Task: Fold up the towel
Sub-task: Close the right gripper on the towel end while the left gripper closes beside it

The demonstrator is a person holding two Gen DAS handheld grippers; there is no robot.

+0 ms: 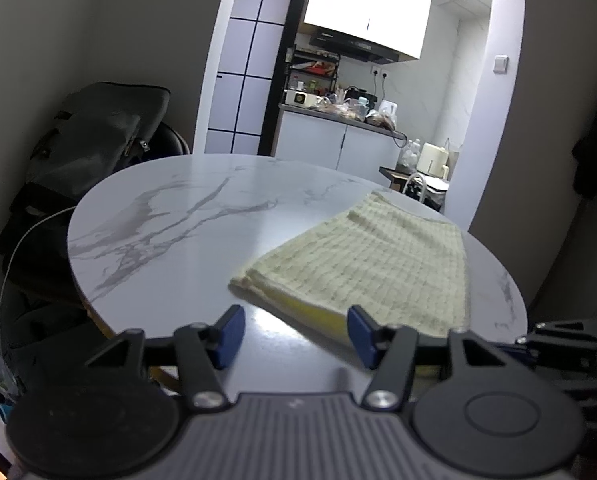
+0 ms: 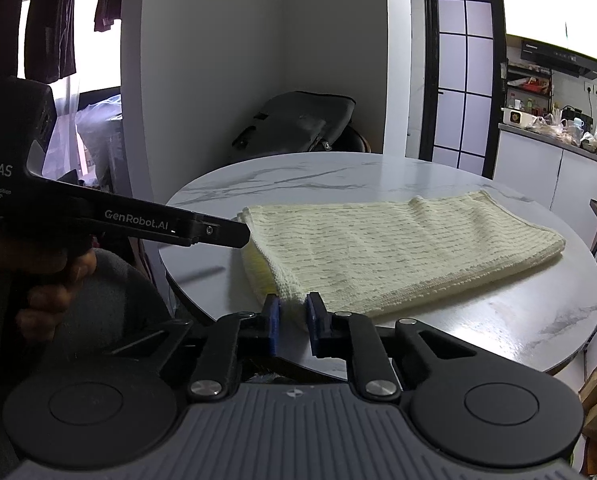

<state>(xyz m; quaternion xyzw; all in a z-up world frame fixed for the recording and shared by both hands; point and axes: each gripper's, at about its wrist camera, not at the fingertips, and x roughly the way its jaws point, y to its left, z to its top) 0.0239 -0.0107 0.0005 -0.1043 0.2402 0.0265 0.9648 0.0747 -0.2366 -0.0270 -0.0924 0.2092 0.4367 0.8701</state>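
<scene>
A cream waffle-weave towel point(image 1: 378, 264) point(image 2: 398, 240) lies folded into a long rectangle on the right half of a round white marble table point(image 1: 158, 220) point(image 2: 378, 176), with a yellow layer showing at its near edge. My right gripper point(image 2: 293, 306) is shut on the towel's near corner, and the cloth fills the narrow gap between the blue pads. My left gripper point(image 1: 295, 314) stands open just in front of the towel's near end, with that edge lying between its fingers and the pads off it. In the right wrist view its black body point(image 2: 158, 220) reaches the towel's left corner.
A dark bag point(image 1: 106, 132) point(image 2: 298, 120) sits on a chair behind the table. A person's hand point(image 2: 50, 280) holds the left gripper's handle. A cluttered kitchen counter point(image 1: 338, 120) stands beyond the arch. A white cable point(image 1: 14, 248) hangs at the left.
</scene>
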